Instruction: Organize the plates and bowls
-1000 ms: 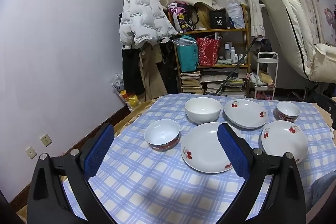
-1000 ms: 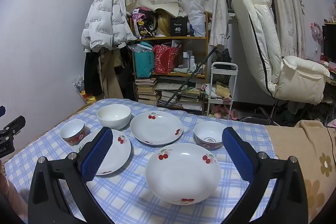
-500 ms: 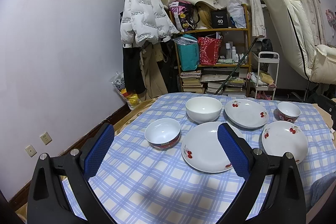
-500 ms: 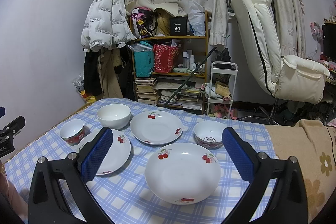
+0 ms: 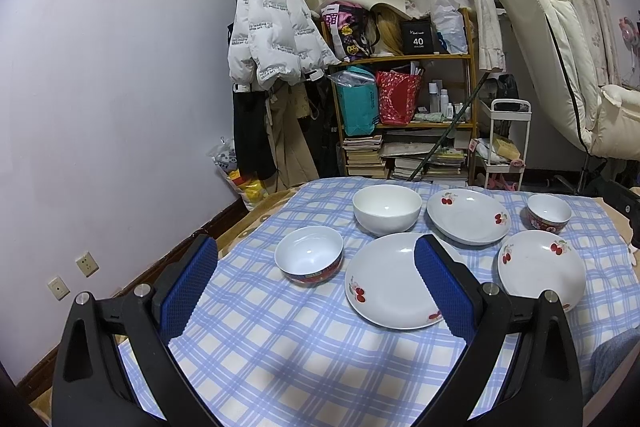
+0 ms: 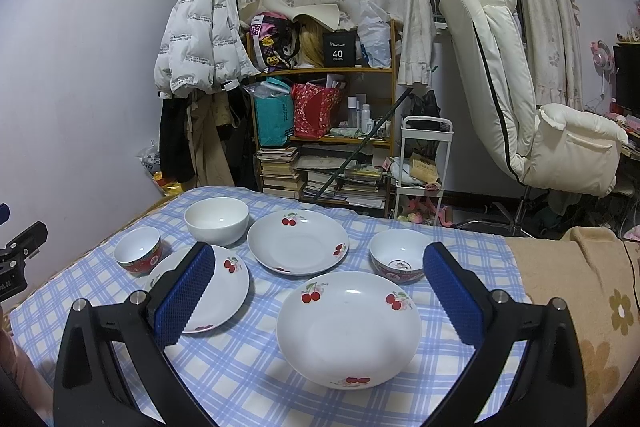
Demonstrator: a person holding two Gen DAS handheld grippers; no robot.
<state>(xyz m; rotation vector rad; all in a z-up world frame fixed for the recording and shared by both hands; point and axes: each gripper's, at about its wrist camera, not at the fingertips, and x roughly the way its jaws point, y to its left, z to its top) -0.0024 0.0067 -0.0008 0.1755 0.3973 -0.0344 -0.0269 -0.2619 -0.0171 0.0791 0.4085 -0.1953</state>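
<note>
Three cherry-print plates and three bowls sit on a blue checked tablecloth [image 5: 280, 347]. In the left wrist view a red-rimmed small bowl [image 5: 309, 259], a plain white bowl [image 5: 387, 209] and a near plate [image 5: 390, 285] lie ahead of my open, empty left gripper [image 5: 316, 287]. In the right wrist view a cherry plate [image 6: 348, 325] lies between the fingers of my open, empty right gripper [image 6: 318, 297], with a patterned bowl [image 6: 398, 261], a far plate [image 6: 298, 241] and a left plate [image 6: 218, 287] around it.
A cluttered shelf [image 6: 324, 131] with books, a hanging white jacket [image 5: 272, 39] and a white trolley [image 6: 424, 163] stand beyond the table. A white recliner chair [image 6: 520, 99] is at the right. A beige flowered blanket [image 6: 580, 291] covers the table's right side.
Both grippers have barely shifted; the view is almost the same. No dish has moved.
</note>
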